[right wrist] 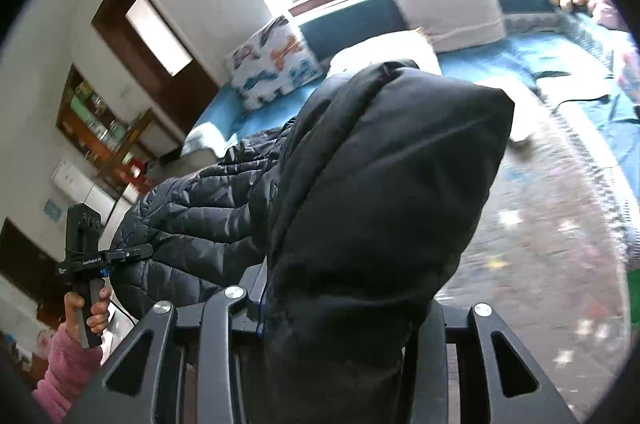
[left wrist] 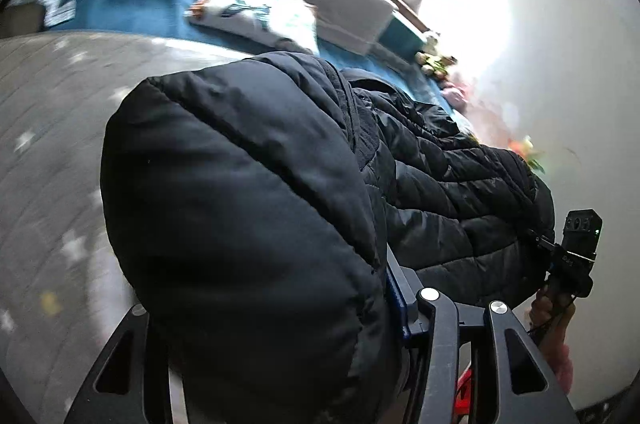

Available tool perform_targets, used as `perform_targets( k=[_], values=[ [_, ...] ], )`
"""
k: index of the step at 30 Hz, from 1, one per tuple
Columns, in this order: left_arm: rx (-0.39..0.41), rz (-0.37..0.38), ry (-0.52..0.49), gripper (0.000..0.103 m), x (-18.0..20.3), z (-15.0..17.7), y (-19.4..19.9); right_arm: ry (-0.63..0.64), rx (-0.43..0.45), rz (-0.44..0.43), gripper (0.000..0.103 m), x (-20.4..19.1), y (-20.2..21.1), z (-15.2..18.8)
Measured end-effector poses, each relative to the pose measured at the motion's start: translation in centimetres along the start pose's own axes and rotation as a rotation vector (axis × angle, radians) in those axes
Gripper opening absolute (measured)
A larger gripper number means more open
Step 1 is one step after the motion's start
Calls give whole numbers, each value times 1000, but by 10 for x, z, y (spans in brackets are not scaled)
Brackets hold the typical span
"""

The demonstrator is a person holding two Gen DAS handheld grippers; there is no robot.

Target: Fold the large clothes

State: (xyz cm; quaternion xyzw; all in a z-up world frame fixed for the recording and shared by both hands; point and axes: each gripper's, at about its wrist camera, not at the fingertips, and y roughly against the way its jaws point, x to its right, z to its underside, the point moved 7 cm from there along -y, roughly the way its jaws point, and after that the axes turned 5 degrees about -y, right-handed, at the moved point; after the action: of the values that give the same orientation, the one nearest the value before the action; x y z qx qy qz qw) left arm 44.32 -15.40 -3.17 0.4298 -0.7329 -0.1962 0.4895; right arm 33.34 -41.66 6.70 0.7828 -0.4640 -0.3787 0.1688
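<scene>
A black puffer jacket (left wrist: 248, 176) hangs in the air between my two grippers, above a bed. In the left wrist view a thick padded fold bulges up out of my left gripper (left wrist: 264, 308), which is shut on it; the fabric hides the fingertips. The right gripper (left wrist: 536, 238) pinches the jacket's far edge at the right. In the right wrist view another fold of the jacket (right wrist: 380, 184) fills my right gripper (right wrist: 340, 300), shut on it. The left gripper (right wrist: 134, 252), held by a hand in a pink sleeve (right wrist: 64, 368), grips the quilted part at the left.
Below lies a grey patterned blanket (left wrist: 48, 152) on a blue sheet (left wrist: 132, 12). Printed pillows (left wrist: 256, 12) and a white cushion (left wrist: 352, 8) sit at the headboard under a bright window. Plush toys (left wrist: 434, 64) line the white wall. A wooden shelf (right wrist: 100, 128) stands beside a door.
</scene>
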Motion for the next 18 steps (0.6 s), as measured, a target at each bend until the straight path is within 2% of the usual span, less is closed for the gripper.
perform_targets(
  k=[5, 9, 10, 11, 12, 13, 14, 15, 16, 18],
  values=[
    [-32, 30, -62, 56, 59, -21, -63, -56, 56, 42, 42, 47, 21, -3],
    [-96, -5, -76, 56, 80, -20, -132, -135, 37, 73, 42, 92, 3, 14],
    [-115, -35, -80, 57, 80, -17, -146, -168, 15, 84, 45, 106, -9, 23],
    [-130, -43, -68, 63, 78, -14, -157, -184, -4, 98, 48, 116, -16, 28],
    [-135, -32, -49, 66, 74, -12, -164, -212, -21, 114, 57, 130, -27, 38],
    [-138, -24, -35, 74, 69, -11, -168, -246, -25, 114, 68, 142, -36, 46],
    [-147, -23, -17, 83, 68, -12, -176, -258, -27, 116, 73, 149, -41, 50],
    [-151, -22, -8, 85, 68, -11, -180, -266, -27, 117, 79, 155, -45, 53],
    [-160, -23, 2, 89, 69, -12, -185, -292, -24, 102, 82, 160, -48, 56],
    [-174, -18, 22, 90, 68, -15, -188, -325, -33, 75, 82, 166, -45, 57]
  ],
)
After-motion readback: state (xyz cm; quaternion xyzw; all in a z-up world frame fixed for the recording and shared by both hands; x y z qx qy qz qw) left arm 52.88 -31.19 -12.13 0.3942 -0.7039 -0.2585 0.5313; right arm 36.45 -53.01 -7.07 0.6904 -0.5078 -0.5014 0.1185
